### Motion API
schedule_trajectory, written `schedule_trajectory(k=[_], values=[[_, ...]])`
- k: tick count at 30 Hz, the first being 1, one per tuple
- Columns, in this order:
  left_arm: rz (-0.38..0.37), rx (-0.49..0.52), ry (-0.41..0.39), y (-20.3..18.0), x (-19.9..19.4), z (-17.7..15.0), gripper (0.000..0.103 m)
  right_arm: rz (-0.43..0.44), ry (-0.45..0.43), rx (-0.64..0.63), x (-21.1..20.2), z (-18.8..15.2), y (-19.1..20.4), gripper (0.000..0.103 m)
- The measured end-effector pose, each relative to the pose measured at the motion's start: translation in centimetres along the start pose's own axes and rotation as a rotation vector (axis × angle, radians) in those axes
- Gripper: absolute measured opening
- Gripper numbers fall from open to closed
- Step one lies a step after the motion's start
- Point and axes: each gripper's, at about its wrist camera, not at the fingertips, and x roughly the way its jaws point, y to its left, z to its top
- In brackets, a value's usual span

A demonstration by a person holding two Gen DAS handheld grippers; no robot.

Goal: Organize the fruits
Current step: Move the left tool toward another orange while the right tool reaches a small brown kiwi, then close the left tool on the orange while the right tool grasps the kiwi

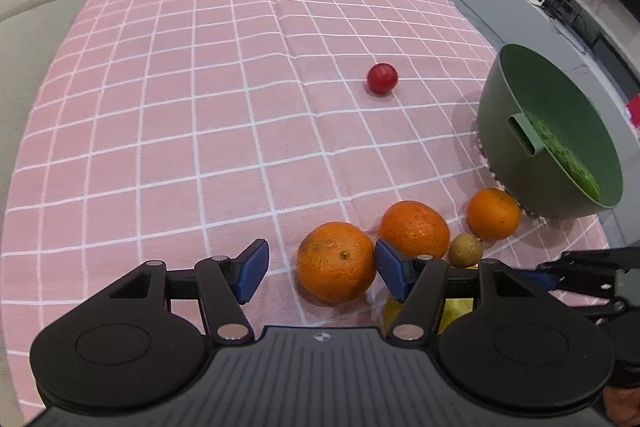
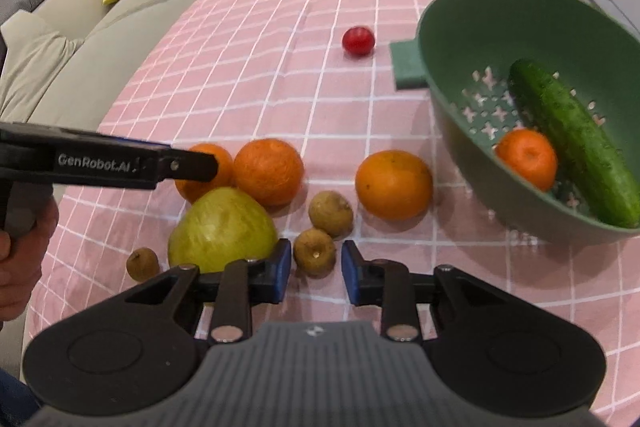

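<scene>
Inside, the green colander (image 2: 460, 27) holds a cucumber (image 2: 572, 143) and an orange (image 2: 527, 158).

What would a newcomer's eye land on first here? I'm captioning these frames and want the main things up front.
The green colander at the right, holding a cucumber and one orange. Next, the cluster of oranges, a green apple and small brown fruits on the pink checked tablecloth just ahead of both grippers. Farther back, a lone red tomato lies by itself.
</scene>
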Motion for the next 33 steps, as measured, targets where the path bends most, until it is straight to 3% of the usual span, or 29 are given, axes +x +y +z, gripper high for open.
schedule_trajectory(k=[4, 15, 20, 25, 33], values=[[-0.02, -0.004, 0.002, -0.1, 0.4, 0.1, 0.072, -0.016, -0.003, -0.042, 0.4, -0.1, 0.7, 0.019], [-0.042, -0.019, 0.0, 0.2, 0.5, 0.1, 0.071, -0.032, -0.007, -0.045, 0.8, 0.0, 1.0, 0.019], [-0.033, -0.007, 0.051, 0.2, 1.2, -0.2, 0.061, -0.037, -0.013, -0.034, 0.5, 0.1, 0.7, 0.019], [-0.02, 0.016, 0.027, -0.2, 1.4, -0.2, 0.054, -0.038, -0.015, -0.031, 0.5, 0.1, 0.7, 0.019], [-0.006, 0.029, 0.014, -0.2, 1.1, -0.3, 0.052, -0.042, -0.023, -0.029, 0.2, 0.2, 0.6, 0.019]])
